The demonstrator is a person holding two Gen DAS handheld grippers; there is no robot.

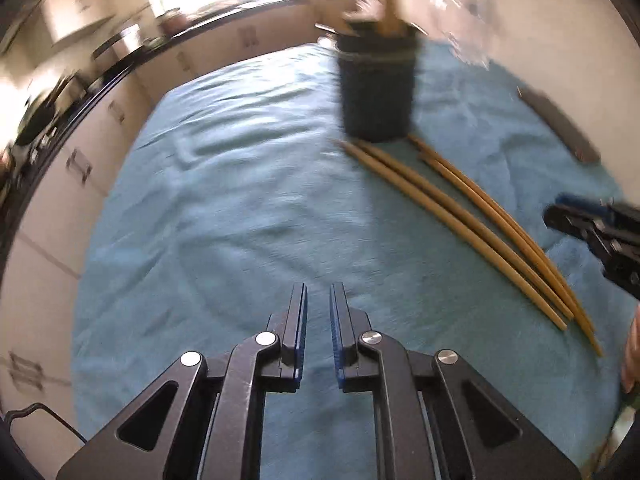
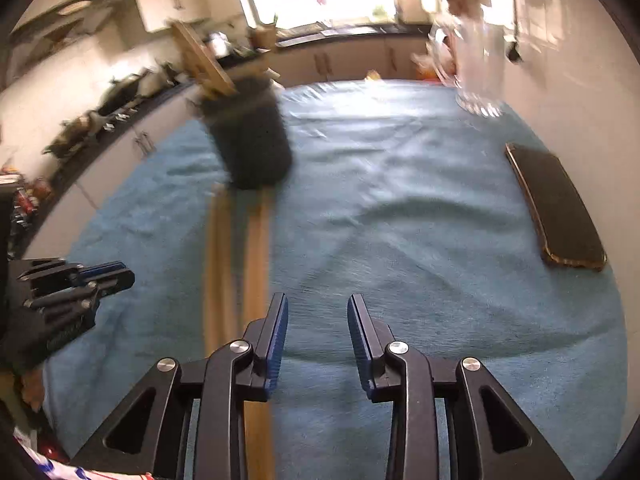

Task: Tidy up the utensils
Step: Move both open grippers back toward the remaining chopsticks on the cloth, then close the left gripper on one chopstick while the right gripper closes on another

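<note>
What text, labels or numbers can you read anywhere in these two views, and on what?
None readable in either view.
Dark utensil holder: no label visible, blurred.
Flat dark object on the blue cloth: no markings visible.
Red-and-blue printed item at the bottom edge: too cropped to read.

Black left tool, black right tool, blue ribbed pads, silver pivot screws, triangular cut-outs

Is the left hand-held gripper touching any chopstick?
Apart. The left wrist view shows the left hand-held gripper empty over bare blue cloth, chopsticks off to its right.
</note>
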